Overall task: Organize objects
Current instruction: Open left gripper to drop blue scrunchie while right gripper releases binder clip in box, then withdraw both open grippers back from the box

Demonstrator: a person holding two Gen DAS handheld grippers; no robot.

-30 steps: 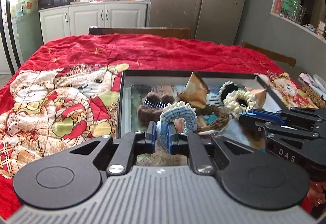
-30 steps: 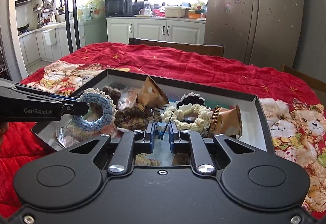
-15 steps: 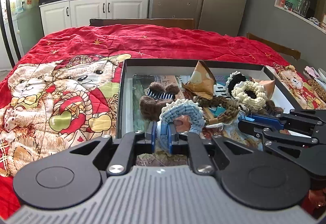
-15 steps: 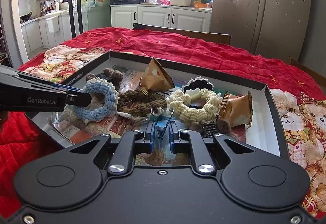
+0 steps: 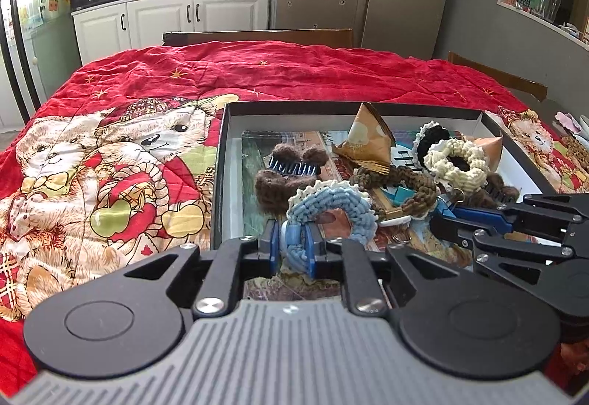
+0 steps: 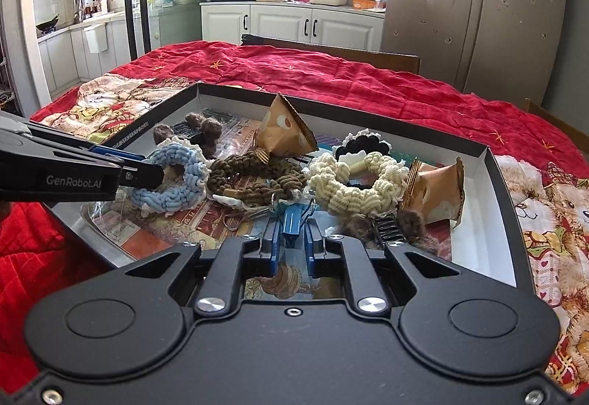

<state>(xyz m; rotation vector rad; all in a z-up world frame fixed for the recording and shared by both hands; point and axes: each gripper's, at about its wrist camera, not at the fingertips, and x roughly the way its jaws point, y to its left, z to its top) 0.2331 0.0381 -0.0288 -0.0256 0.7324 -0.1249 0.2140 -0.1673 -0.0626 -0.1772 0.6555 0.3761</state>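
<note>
A shallow black tray (image 5: pixel 353 106) (image 6: pixel 493 162) on the red quilt holds several hair accessories and snack packets. My left gripper (image 5: pixel 291 243) (image 6: pixel 147 176) is shut on a blue crocheted scrunchie (image 5: pixel 331 206) (image 6: pixel 173 180), low over the tray's near left part. My right gripper (image 6: pixel 292 239) (image 5: pixel 447 221) has its jaws slightly apart around a blue binder clip (image 6: pixel 291 221) with wire handles; whether the pads press on it I cannot tell. A cream scrunchie (image 6: pixel 353 184), a brown braided band (image 6: pixel 254 176), a brown fuzzy claw clip (image 5: pixel 291 169) and two orange packets (image 6: pixel 283 132) lie in the tray.
The red quilt with teddy-bear prints (image 5: pixel 110 165) covers the table around the tray. Wooden chair backs (image 6: pixel 338 51) stand at the far edge. Kitchen cabinets (image 6: pixel 294 25) and a fridge (image 6: pixel 478 0) are behind.
Both grippers have dropped lower and moved forward over the tray. The blue scrunchie stays in the left gripper. The right jaws have opened a little around the blue clip.
</note>
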